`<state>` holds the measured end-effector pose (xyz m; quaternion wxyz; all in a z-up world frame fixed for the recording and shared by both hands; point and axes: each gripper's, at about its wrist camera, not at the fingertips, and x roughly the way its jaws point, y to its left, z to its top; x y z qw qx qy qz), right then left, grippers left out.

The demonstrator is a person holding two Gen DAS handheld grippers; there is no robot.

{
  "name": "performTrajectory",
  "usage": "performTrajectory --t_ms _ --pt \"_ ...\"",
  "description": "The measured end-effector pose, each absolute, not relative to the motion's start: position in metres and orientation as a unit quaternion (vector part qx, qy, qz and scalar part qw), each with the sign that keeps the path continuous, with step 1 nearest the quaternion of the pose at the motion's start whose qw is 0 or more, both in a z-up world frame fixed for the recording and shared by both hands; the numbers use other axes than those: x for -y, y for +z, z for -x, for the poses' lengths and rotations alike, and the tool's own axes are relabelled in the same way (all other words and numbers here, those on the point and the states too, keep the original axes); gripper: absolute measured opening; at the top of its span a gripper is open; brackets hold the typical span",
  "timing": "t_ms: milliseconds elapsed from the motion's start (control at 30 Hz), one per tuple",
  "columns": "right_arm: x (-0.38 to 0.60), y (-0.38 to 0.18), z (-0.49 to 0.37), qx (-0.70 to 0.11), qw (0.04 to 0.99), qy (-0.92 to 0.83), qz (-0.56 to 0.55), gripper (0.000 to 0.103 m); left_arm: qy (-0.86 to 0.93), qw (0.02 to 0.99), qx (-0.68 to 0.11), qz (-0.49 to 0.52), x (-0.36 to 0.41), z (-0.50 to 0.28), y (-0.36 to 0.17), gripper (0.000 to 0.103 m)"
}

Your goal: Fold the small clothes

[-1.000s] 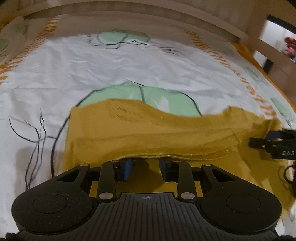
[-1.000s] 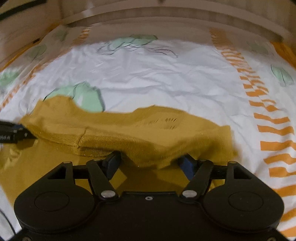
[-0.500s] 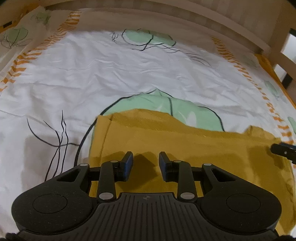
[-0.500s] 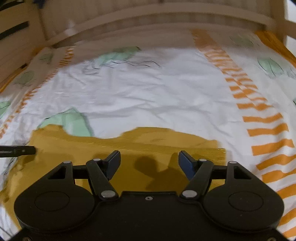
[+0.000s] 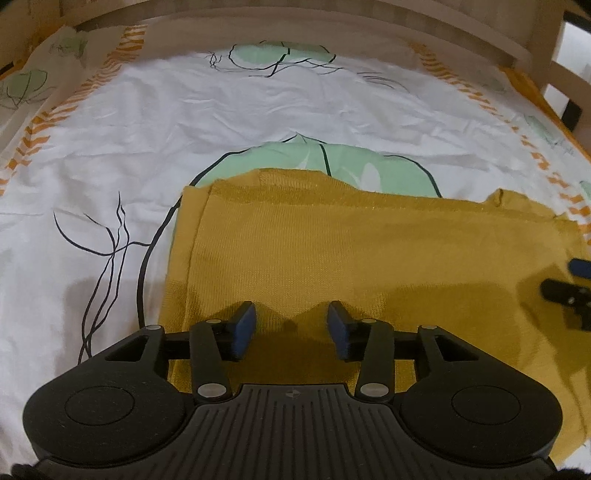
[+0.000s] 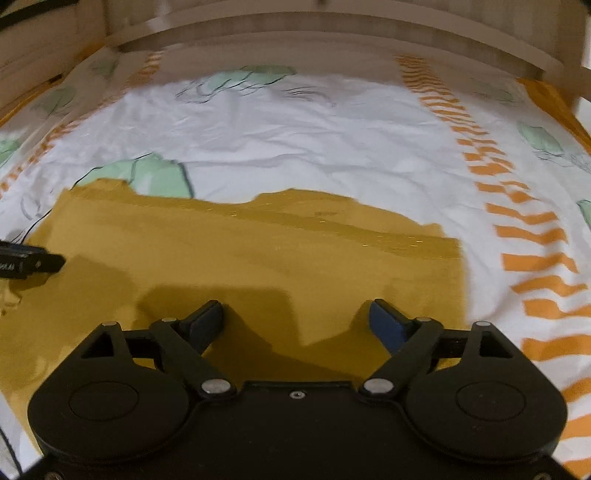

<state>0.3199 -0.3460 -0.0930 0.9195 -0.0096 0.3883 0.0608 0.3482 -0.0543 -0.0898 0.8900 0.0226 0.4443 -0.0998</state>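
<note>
A mustard-yellow knit garment (image 5: pixel 351 251) lies flat and folded over on the bed sheet; it also shows in the right wrist view (image 6: pixel 240 258). My left gripper (image 5: pixel 291 326) is open and empty, hovering over the garment's near left part. My right gripper (image 6: pixel 297 323) is open wide and empty over the garment's near right part. The right gripper's fingertips (image 5: pixel 570 284) show at the right edge of the left wrist view, and the left gripper's tip (image 6: pixel 26 262) shows at the left edge of the right wrist view.
The white sheet (image 5: pixel 184 122) carries green leaf prints and orange stripe bands (image 6: pixel 532 236). A wooden bed frame (image 5: pixel 332 22) runs along the far side, with slats at the far right (image 5: pixel 561 74).
Both grippers held the garment's lifted edge a second ago, laid it forward and let go. The garment now lies flat and both grippers have pulled back, open.
</note>
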Motion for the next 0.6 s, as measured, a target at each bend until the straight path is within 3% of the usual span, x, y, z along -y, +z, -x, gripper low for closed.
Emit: performTrajectory --t_ms 600 --pt "0.383 -0.087 -0.300 -0.382 0.924 0.004 -0.010 0.090 -0.086 0.891 -0.444 -0.034 0.059 -0.347 -0.090 0.045"
